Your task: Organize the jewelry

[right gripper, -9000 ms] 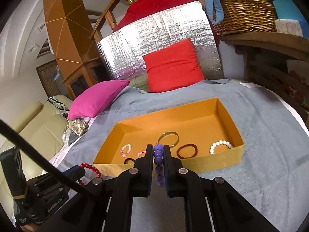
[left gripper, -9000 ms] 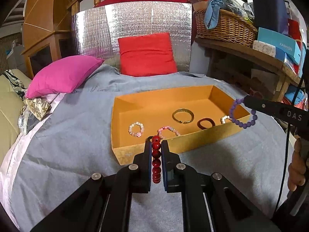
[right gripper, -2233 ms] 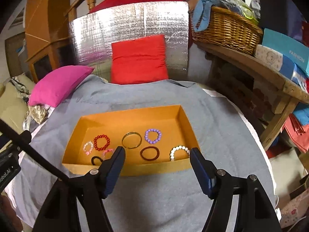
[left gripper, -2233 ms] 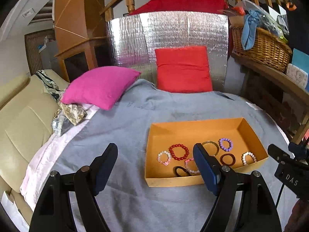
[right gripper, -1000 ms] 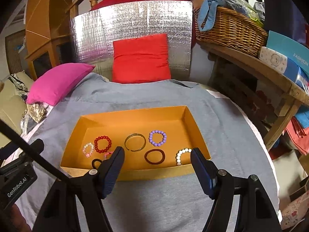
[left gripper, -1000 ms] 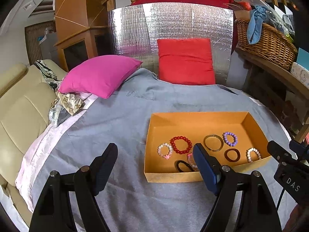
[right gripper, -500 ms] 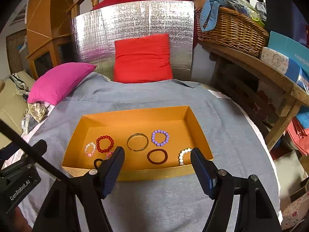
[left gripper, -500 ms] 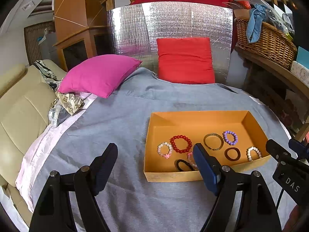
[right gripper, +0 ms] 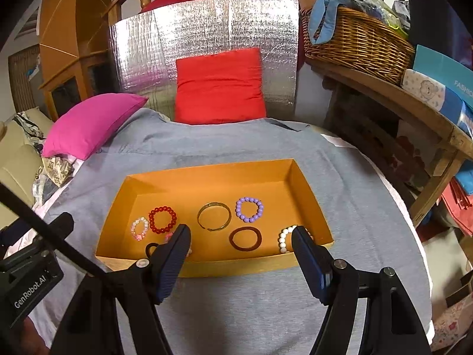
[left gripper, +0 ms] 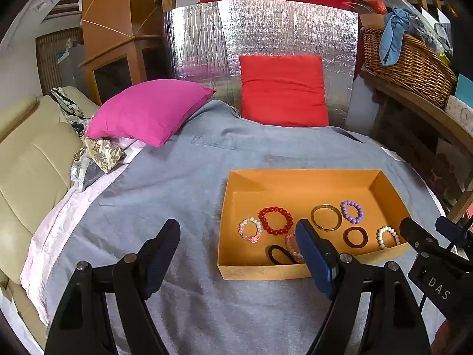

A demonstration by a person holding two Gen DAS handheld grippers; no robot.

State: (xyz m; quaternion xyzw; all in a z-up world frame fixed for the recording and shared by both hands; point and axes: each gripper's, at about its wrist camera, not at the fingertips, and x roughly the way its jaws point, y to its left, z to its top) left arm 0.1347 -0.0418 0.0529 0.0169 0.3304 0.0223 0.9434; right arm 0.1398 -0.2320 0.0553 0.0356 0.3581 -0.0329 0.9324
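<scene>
**Both grippers empty above a filled jewelry tray**

Left gripper (left gripper: 236, 236) hangs with jaws spread wide and nothing between them, over the grey cloth (left gripper: 165, 189) just left of the orange tray (left gripper: 301, 177). Right gripper (right gripper: 241, 236) is likewise agape and empty, framing the tray's near wall. Inside the tray lie a red bead bracelet (right gripper: 162, 219), gold bangle (right gripper: 214, 216), purple bead bracelet (right gripper: 249, 209), brown ring bangle (right gripper: 245, 238), white bead bracelet (right gripper: 284, 239), pink-white bead bracelet (right gripper: 139, 228) and black hair tie (left gripper: 278, 254), all beyond the fingertips.

Bracelets (right gripper: 162, 219) lie in a tray (right gripper: 212, 264) on a blanket (right gripper: 236, 310), two cushions (right gripper: 218, 84) behind it.
</scene>
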